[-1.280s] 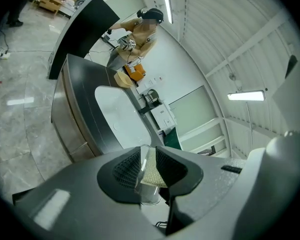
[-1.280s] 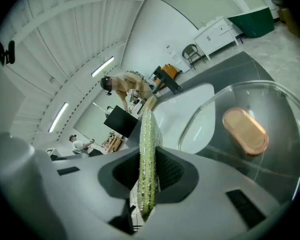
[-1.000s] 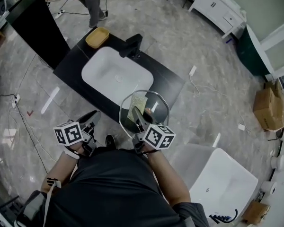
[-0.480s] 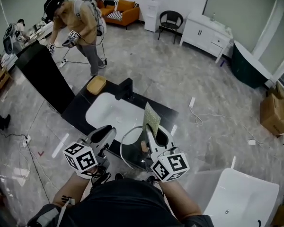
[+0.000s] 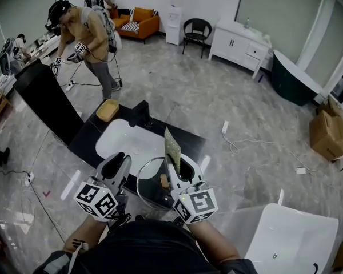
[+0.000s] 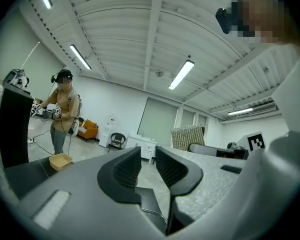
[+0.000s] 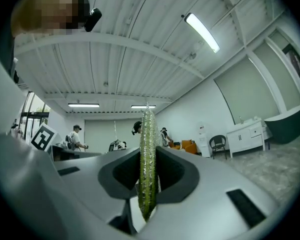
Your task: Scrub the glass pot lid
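Right gripper [image 7: 149, 176]: clamped on a green scouring pad [image 7: 148, 149], gripped edge-on, with the pad standing well past the jaw tips.
Left gripper [image 6: 148, 159]: jaws a little apart with nothing between the pads. I see only floor through the gap. In the head view it sits just beside the lid's left rim.
Glass pot lid [image 5: 150, 188]: between my two grippers at the near edge of the black counter [image 5: 86, 137], with its knob [image 5: 164, 180] showing. I cannot tell whether it lies flat or is propped.
Just changed: a second ago the pad showed against the lid's glass. Now it stands above the far rim, toward the sink, and the left gripper has closed in on the lid.
Meaning: I judge this to be a pause between strokes. The pad has to come back onto the glass before any more scrubbing counts.
Sink [image 5: 121, 141]: white basin beyond the lid, with nothing in it that I can see.
Tan tray [image 5: 107, 110]: on the counter's far corner by the black faucet [image 5: 140, 114], and it looks empty.
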